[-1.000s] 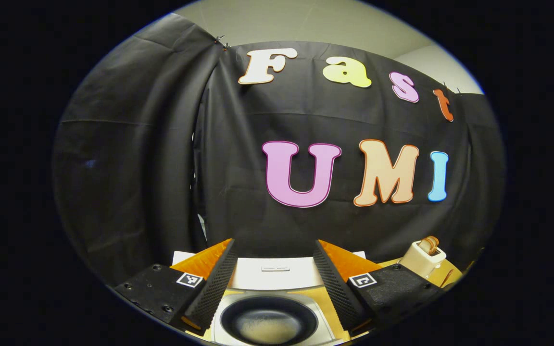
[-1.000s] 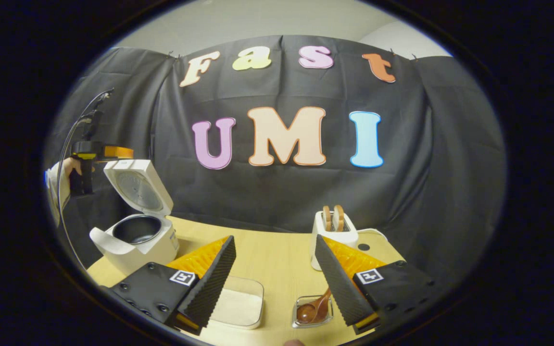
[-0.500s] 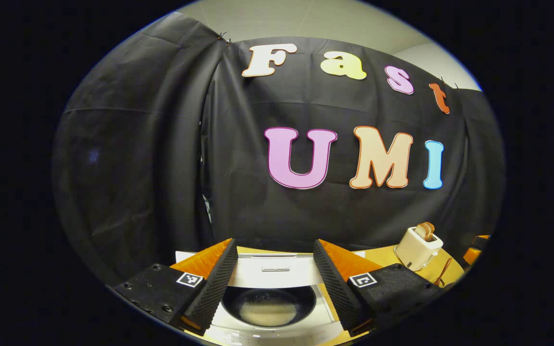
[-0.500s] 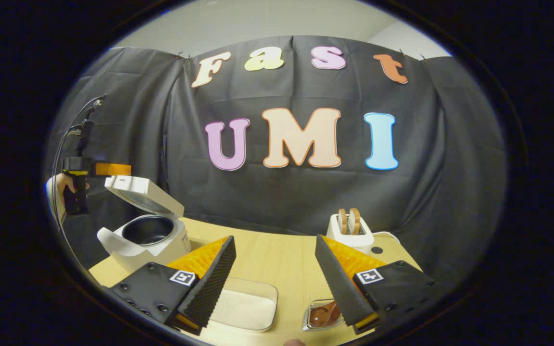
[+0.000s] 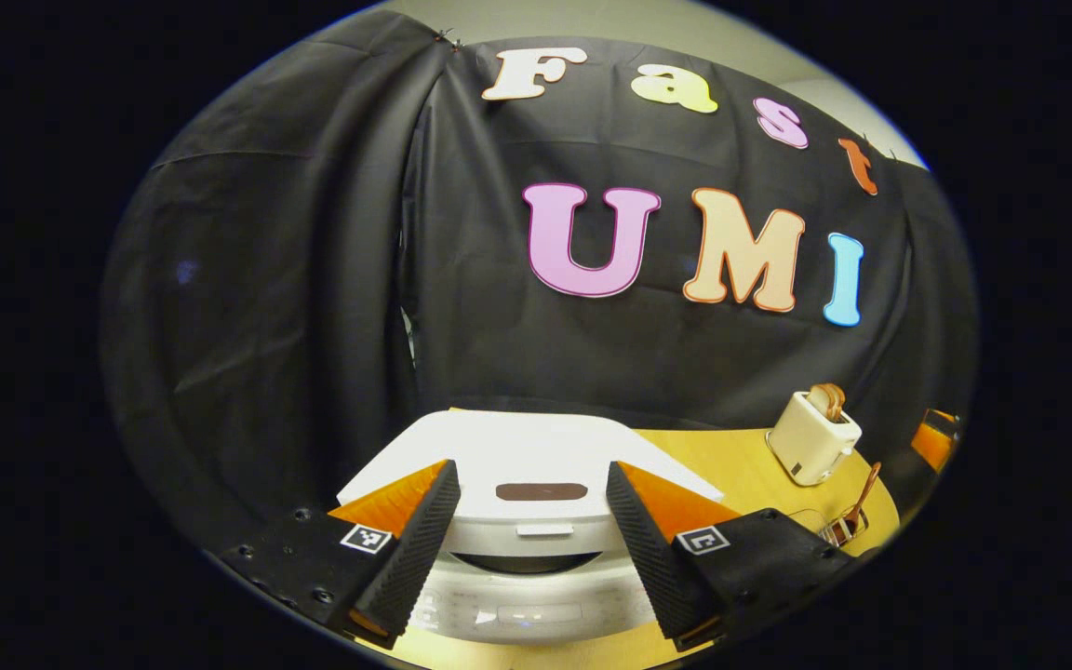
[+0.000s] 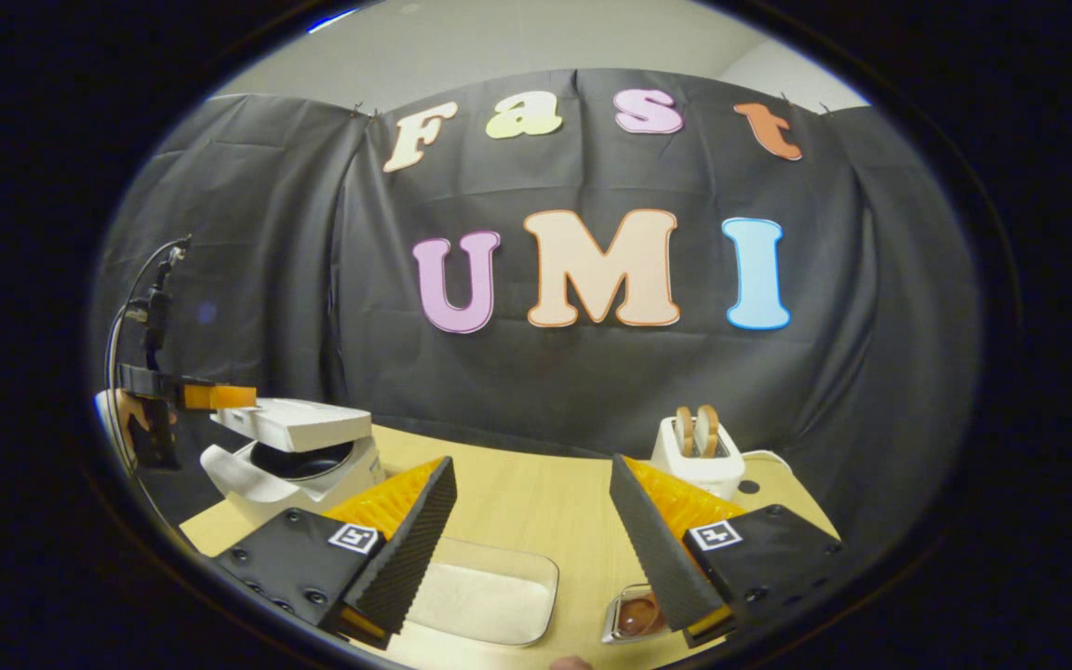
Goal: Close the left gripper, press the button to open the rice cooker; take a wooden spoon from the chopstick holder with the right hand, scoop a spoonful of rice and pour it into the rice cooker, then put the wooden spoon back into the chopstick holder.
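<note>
While I held the left gripper [image 5: 530, 470] above the lid [image 5: 536, 442]: its fingers stood wide apart and gripped nothing, one to each side of the dark handle strip
Lid: it was low but not shut; a dark gap showed between it and the rice cooker [image 5: 517, 609]
Step in hand, as I judged: bringing the lid to rest on the pot
How to do it well: I would press flat on the middle of the lid, straight down, slowly, and keep both fingers away from the gap at the front edge; I would stop pressing once the latch catches
Right gripper [image 6: 531, 462]: its fingers were also wide, empty, hanging over the table [image 6: 536, 502] near the tray of rice [image 6: 489, 596]
Wooden spoon [image 5: 862, 489]: it leaned in the chopstick holder [image 5: 838, 529], just beside the toaster [image 5: 810, 437]
Left gripper view gave: the control panel and the gap from the front, which I needed for aiming
Right gripper view gave: the lid from the side, almost level, with the left gripper at its back edge; whether they touched I could not tell
</note>
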